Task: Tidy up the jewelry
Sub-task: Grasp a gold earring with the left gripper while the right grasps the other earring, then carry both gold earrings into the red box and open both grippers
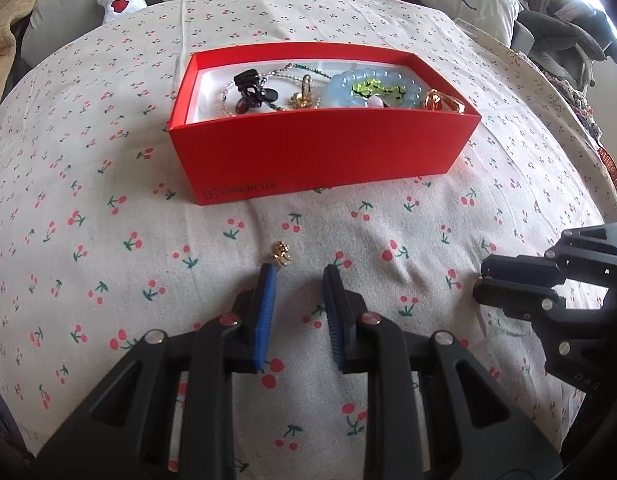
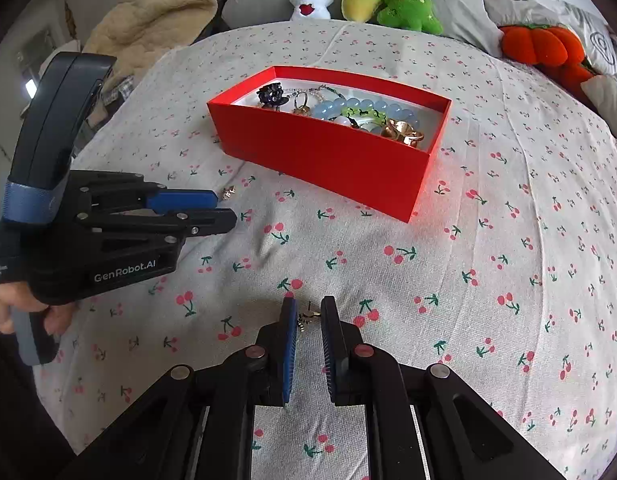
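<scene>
L wrist view: left gripper (image 1: 298, 274) jaws parted, nothing between them; small gold charm (image 1: 283, 254) on the cherry sheet (image 1: 108, 200) just off the left fingertip, so not yet lined up. Red box (image 1: 320, 152) ahead holds the sorted pieces. R wrist view: right gripper (image 2: 309, 307) narrowly open around a second gold piece (image 2: 306, 319), grip uncertain; box beyond, w/ room, prob. its destination.

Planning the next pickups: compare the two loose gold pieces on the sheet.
The left gold piece lies just beyond the left claw, outside its gap; the right gold piece sits inside the open right claw. The left gold piece looks brighter, the right gold piece darker. Both are outside the red box.
</scene>
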